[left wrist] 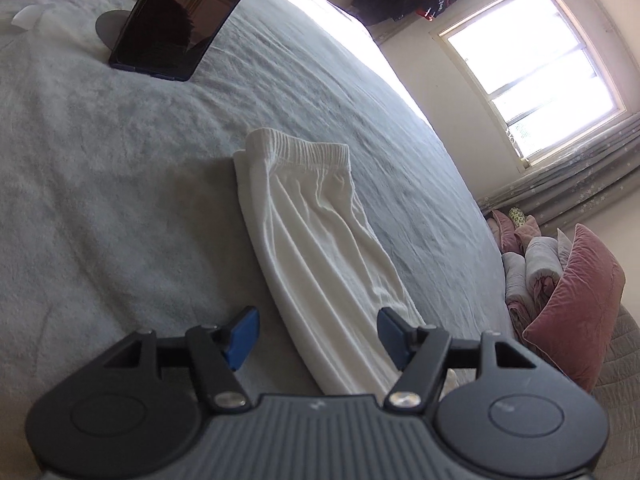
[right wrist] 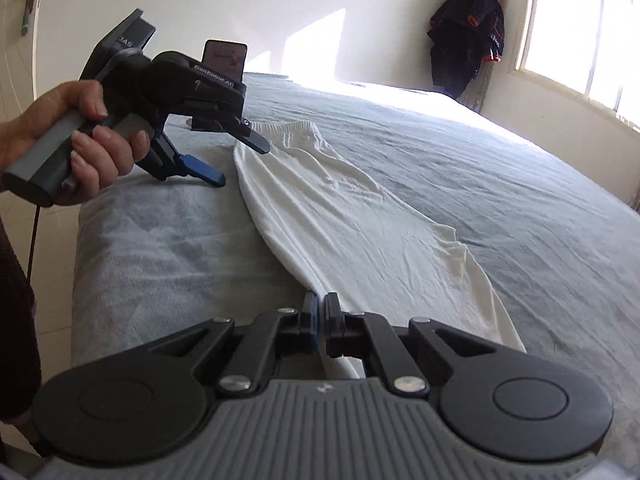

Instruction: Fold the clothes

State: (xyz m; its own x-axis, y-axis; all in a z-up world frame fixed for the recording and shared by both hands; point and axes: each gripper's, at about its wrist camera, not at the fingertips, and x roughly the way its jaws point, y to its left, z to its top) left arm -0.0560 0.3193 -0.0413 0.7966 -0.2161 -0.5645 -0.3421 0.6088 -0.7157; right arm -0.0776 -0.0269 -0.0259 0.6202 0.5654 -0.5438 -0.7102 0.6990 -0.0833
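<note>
Bed [right wrist: 500, 200]: I see its grey cover spread wide under everything.
White trousers [right wrist: 340, 216]: lying lengthwise on the bed, waistband at the far end.
Left claw [right wrist: 244, 160]: my blue fingers stand wide apart above the waistband end, gripping nothing.
Right claw [right wrist: 319, 322]: I have it pinched closed on the trousers' near end.

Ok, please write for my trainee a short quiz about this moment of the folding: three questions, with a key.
1. True or false: the left tongs are shut on the white fabric trousers with elastic waistband.
2. Which tongs pinch the trousers' near end? A left; B right; C both.
3. Fill in: the dark flat screen stands on the grey ___.
Key: 1 false, they are open; 2 B, right tongs; 3 bedspread.
</note>
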